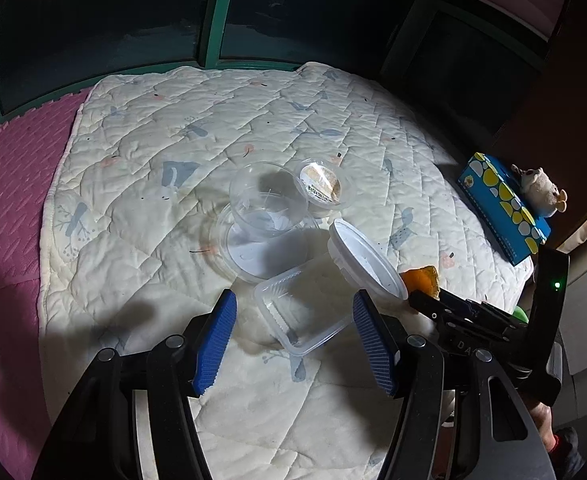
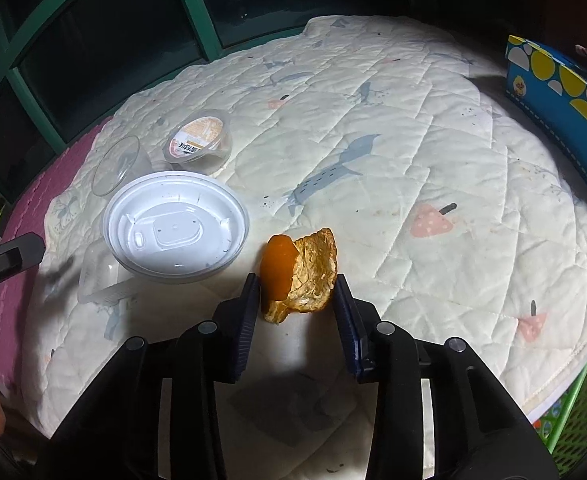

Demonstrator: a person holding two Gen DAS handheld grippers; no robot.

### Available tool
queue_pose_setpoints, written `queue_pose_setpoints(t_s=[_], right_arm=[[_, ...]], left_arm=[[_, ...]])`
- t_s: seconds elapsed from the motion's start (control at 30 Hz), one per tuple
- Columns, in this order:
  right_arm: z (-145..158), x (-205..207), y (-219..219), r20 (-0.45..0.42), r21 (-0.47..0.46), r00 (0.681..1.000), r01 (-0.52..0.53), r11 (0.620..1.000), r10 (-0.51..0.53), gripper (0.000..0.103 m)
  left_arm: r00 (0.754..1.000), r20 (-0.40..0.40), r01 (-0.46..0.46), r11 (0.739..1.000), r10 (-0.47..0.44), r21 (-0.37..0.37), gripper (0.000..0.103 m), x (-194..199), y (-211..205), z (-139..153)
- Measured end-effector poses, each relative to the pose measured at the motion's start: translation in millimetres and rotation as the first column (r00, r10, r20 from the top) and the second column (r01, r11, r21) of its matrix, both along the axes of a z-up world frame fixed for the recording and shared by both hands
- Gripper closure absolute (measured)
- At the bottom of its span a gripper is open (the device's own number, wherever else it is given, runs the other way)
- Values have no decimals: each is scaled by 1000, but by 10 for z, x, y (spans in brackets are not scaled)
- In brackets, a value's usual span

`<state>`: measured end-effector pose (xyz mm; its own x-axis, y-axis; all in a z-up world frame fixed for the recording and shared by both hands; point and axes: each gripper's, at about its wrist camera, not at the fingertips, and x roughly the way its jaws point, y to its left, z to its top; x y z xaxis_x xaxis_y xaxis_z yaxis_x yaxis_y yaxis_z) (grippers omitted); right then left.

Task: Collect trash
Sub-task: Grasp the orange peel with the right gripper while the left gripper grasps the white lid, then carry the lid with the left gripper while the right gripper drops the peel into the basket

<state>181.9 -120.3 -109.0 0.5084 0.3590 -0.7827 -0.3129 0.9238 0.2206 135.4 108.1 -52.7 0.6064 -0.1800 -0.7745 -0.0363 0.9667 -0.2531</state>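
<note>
Right claw point(image 2: 296, 304) clamps orange peel point(image 2: 299, 276) — left claw point(image 1: 295, 344) gapes over tub point(image 1: 301, 316); quilt point(image 2: 413, 168) bare rightward.

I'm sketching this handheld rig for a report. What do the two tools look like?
Both match. The left tool has black arms with round silver pivot pins, ending in blue pads with a fine ribbed texture. The right tool is built the same way; seen from the left wrist, its body has silver screws, pale lettering and a small green light. No cables or sleeves show.
</note>
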Motion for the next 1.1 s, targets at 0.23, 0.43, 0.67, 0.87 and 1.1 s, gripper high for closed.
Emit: queue_pose_setpoints(t_s=[0.23, 0.43, 0.67, 0.87, 1.1], right_arm=[[47, -56, -116, 1, 47, 1000, 22, 999, -22, 71], [165, -176, -261, 19, 86, 999, 41, 995, -43, 71], [319, -334, -483, 39, 139, 997, 67, 988, -74, 71], [378, -445, -636, 36, 177, 994, 96, 980, -104, 71], [401, -564, -790, 37, 189, 990, 127, 974, -136, 71]], left_arm=[[999, -18, 31, 999, -31, -20, 44, 223, -179, -43], [998, -47, 34, 998, -36, -53, 44, 448, -279, -106], [995, -97, 23, 997, -30, -70, 56, 646, -341, -229], [991, -130, 12, 993, -28, -121, 64, 709, -337, -330], [989, -143, 6, 985, -30, -171, 84, 713, -323, -409]])
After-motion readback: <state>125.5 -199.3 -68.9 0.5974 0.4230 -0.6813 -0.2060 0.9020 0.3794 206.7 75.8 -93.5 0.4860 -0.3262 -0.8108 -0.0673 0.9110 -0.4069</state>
